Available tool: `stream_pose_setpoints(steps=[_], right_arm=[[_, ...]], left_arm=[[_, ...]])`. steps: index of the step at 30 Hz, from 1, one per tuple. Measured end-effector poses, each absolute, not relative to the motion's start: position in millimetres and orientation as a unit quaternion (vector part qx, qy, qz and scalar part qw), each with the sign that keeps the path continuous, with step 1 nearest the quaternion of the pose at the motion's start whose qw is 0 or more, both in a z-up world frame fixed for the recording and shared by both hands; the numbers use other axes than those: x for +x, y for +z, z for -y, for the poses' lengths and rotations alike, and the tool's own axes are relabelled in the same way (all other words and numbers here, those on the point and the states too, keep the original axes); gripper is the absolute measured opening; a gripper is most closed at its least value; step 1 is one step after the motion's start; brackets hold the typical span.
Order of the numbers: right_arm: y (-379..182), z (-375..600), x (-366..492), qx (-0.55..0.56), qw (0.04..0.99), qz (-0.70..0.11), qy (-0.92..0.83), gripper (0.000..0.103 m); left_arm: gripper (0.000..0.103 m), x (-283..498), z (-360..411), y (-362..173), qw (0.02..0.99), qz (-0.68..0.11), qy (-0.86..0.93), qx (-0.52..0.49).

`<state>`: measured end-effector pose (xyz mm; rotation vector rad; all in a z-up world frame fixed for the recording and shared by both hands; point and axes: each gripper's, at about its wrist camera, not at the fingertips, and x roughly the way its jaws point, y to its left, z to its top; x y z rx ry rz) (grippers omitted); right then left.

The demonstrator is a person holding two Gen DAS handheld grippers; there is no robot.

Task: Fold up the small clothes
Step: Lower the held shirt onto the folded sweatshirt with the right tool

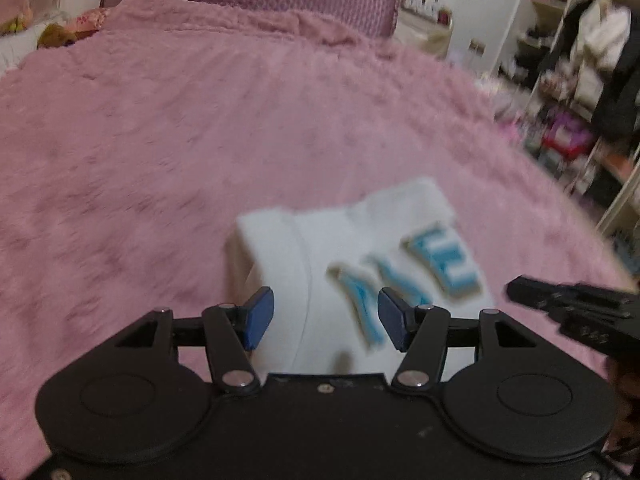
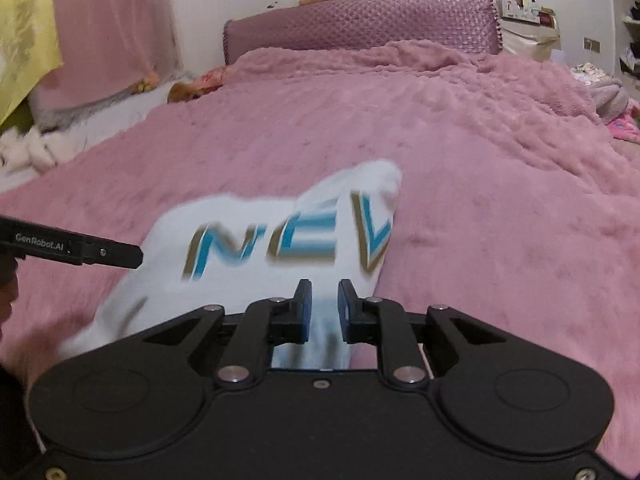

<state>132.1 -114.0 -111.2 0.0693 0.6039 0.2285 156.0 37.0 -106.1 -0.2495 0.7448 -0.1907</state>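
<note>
Pink fleece blanket (image 2: 500,208) covers the whole bed, rumpled toward the padded mauve headboard (image 2: 360,24). At the far left of the right wrist view a pink curtain (image 2: 108,32) hangs beside a yellow cloth (image 2: 24,32), with soft toys lying along the bed's left side.

Left gripper (image 1: 326,318): blue pads (image 1: 260,316) stand well apart, nothing pinched between them. Beyond and below them lies the white garment (image 1: 332,248), its left part folded over itself. Whether the pads touch the cloth cannot be told; the picture is smeared. In the right wrist view this gripper shows only as a black finger (image 2: 100,252) entering from the left edge, its tip at the garment's left side.

White garment sits in the near middle of the bed on the blanket, blue and tan letters across its front, partly blurred. Its far right corner is raised off the blanket.

Right gripper (image 2: 325,308): jaws drawn close, clamped on a bunched strip of the garment's near edge, the cloth running back between the pads toward the camera.

At the far right in the left wrist view, open shelves (image 1: 580,92) crowded with clothes and boxes
</note>
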Motion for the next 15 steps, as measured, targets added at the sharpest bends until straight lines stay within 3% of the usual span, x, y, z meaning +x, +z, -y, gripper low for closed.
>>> stream_pose_setpoints(steps=[7,15], right_arm=[[-136,108,208,0.027,0.935,-0.342,0.088,0.011],[-136,101,218,0.004,0.933,-0.354,0.055,0.011]], left_arm=[[0.06,197,-38,-163,0.908,-0.394,-0.099,-0.106],[0.06,182,-46,-159,0.914,-0.374,-0.114,-0.109]])
